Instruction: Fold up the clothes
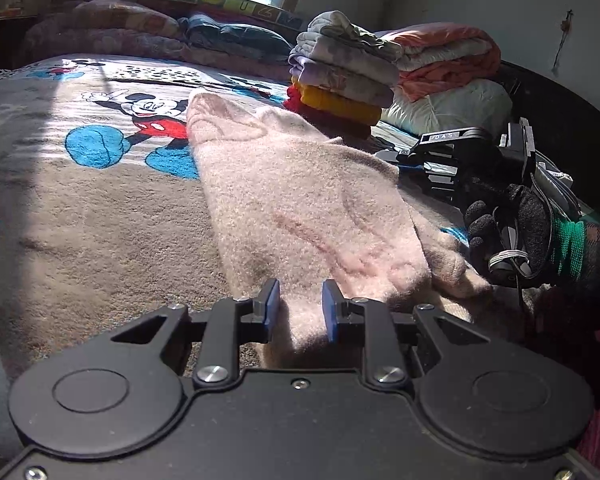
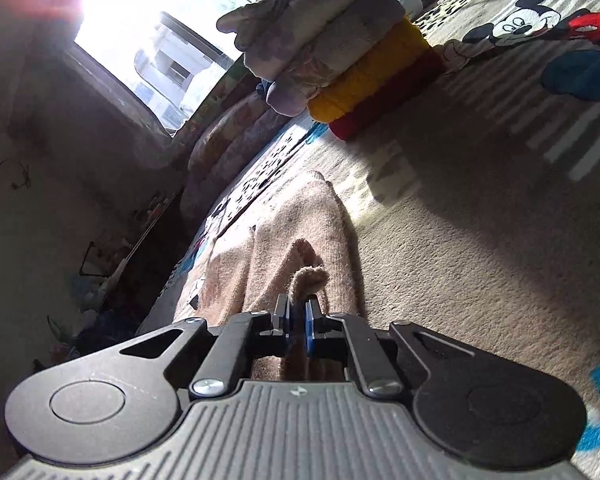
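Note:
A pale pink fuzzy garment (image 1: 300,200) lies stretched out on the cartoon-print bed blanket (image 1: 100,208). My left gripper (image 1: 300,310) is open, its blue pads either side of the garment's near edge, with cloth lying between them. In the right wrist view the same pink garment (image 2: 300,236) runs away from me, and my right gripper (image 2: 298,320) is shut on a bunched fold of it. The right gripper's body, held by a black-gloved hand (image 1: 516,232), shows at the right of the left wrist view, tilted on its side.
A stack of folded clothes (image 1: 340,76) in red, yellow and lilac stands at the back of the bed, also seen as the folded stack (image 2: 340,56). Folded quilts (image 1: 448,72) lie behind it. A bright window (image 2: 148,36) and rolled bedding (image 1: 112,28) border the far side.

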